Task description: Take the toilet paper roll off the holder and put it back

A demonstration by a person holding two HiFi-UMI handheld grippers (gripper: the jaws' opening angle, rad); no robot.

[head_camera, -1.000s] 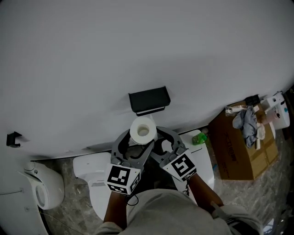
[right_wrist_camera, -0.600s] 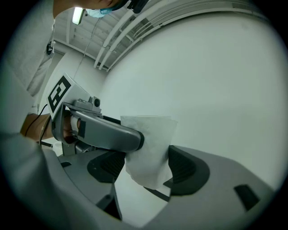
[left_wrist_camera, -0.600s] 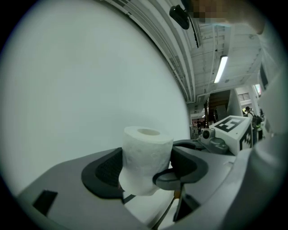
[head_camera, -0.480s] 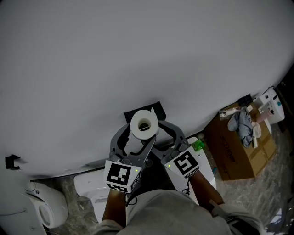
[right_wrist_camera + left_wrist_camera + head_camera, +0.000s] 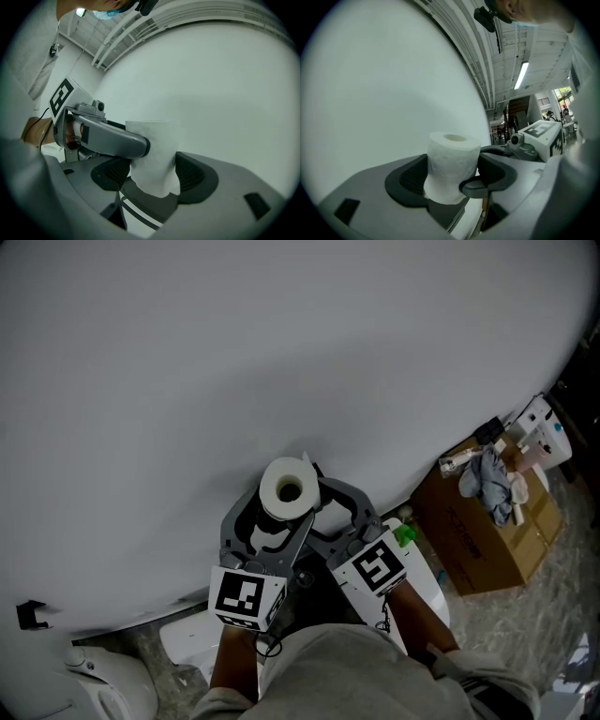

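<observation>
Nearest, at 6 o'clock in the head view, the person's grey-clad torso (image 5: 347,676) and two forearms. Just ahead are the two grippers' marker cubes. Left gripper (image 5: 451,180): jaws closed in on the white toilet paper roll with hollow cardboard core (image 5: 289,491), dark ribbed pads against its sides. Right gripper (image 5: 152,176): jaws also clamped on the same roll from the other side, so the two jaw pairs cross and each has one tip showing in the other's view. The roll sits at 12 o'clock from the cubes, in the air, core opening facing the head camera, a loose paper edge at its 1 o'clock. Behind it is the plain white wall (image 5: 281,352). The holder can't be made out in any view, so the roll looks off it. White toilet (image 5: 187,641) at 7 o'clock, brown cardboard box (image 5: 478,540) at 3 o'clock. For the put-back: squeeze lightly so the core doesn't crush, line the core axis up with the holder before pushing, and free one gripper only once the roll is seated.
</observation>
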